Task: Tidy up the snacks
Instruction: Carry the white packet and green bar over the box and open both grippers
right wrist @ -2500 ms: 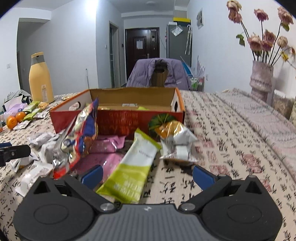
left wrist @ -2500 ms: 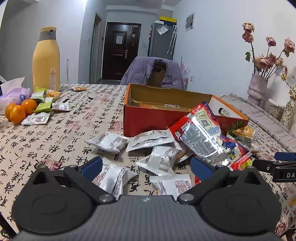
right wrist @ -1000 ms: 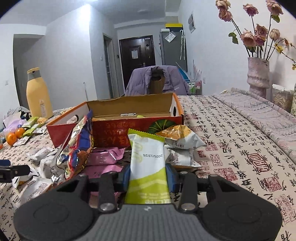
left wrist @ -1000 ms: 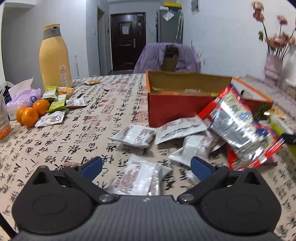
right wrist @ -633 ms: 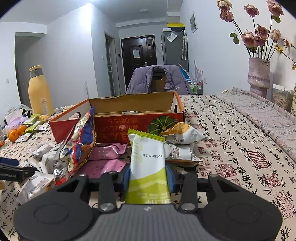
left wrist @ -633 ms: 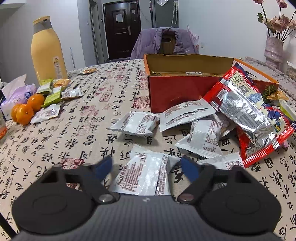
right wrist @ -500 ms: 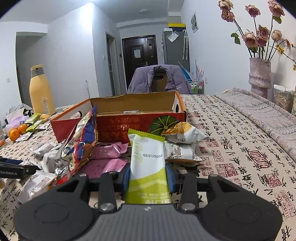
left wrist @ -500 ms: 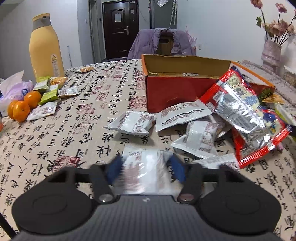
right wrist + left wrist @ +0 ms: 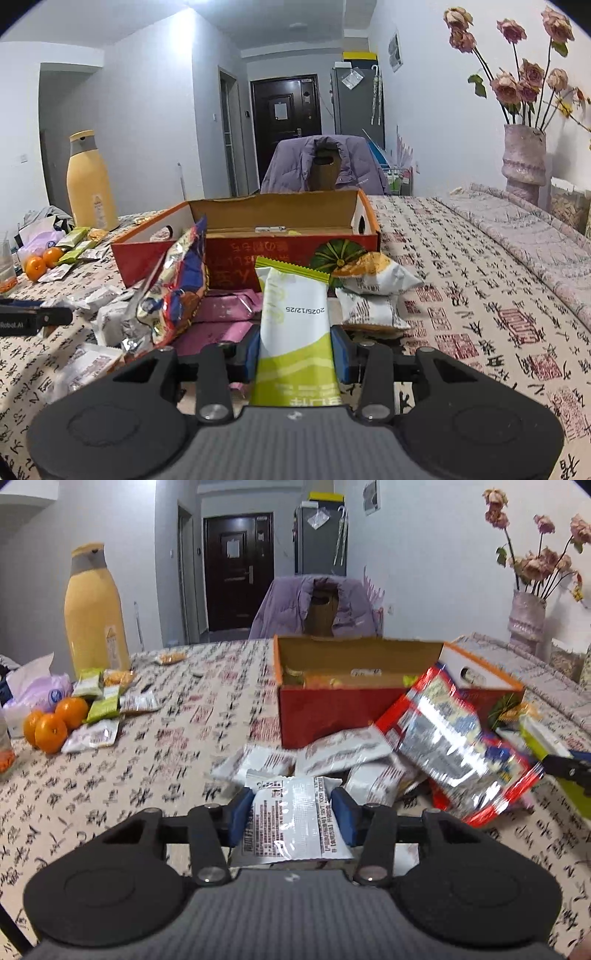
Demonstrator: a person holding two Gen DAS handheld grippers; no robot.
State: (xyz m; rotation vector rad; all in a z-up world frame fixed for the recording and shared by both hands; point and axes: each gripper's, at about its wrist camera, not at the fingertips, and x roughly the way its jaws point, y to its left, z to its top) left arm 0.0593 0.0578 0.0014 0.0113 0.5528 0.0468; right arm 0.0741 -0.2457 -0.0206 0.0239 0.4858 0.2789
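My left gripper (image 9: 293, 814) is shut on a white snack packet (image 9: 293, 819), held a little above the table. Just beyond it lie several more white packets (image 9: 343, 751) and a big red and silver bag (image 9: 448, 738) leaning on the open red box (image 9: 325, 716). My right gripper (image 9: 295, 349) is shut on a green and white snack bar (image 9: 295, 325), which stands upright between its pads. The red box (image 9: 280, 254) sits straight ahead of it, with pink packets (image 9: 229, 306) and an orange-topped packet (image 9: 373, 275) in front.
A tall yellow bottle (image 9: 94, 609), oranges (image 9: 50, 725), green packets (image 9: 103, 705) and a tissue pack (image 9: 35, 688) stand at the far left. A vase of dried roses (image 9: 524, 162) is at the right. A chair with a purple jacket (image 9: 317, 605) is behind the table.
The left gripper's jaws went from wide open to shut on a white packet and lifted it slightly. The right gripper kept hold of the green bar, hardly moving.
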